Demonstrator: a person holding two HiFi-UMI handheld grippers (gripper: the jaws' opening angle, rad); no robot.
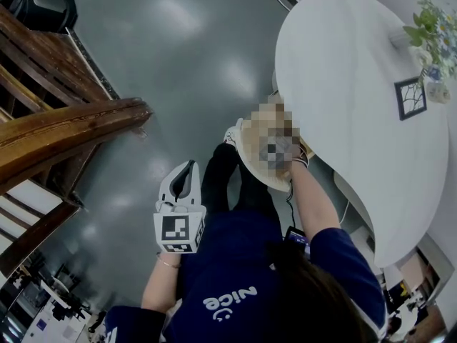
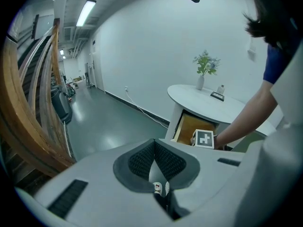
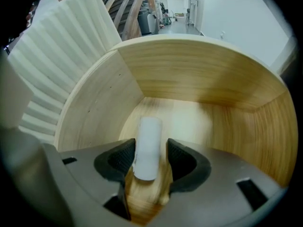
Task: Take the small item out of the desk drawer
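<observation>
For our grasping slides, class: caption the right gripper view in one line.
Right gripper jaws straddle a small white cylinder in the curved wooden drawer.

Honey wood, white tube, grey grippers

The right gripper (image 3: 150, 150) was pale grey with black, finely dotted pads (image 3: 118, 157). Between them sat a plain white tube (image 3: 147, 143), and ahead of it the drawer (image 3: 199, 74) showed honey-coloured wood with fine streaked grain. To its left, a panel (image 3: 61, 51) was cream with ribbed stripes. The left gripper (image 2: 155, 145) was the same grey, its cube (image 1: 177, 232) patterned in black-and-white squares. Beyond it lay a glossy grey-green floor (image 2: 109, 122) and a white table (image 2: 208, 103).
</observation>
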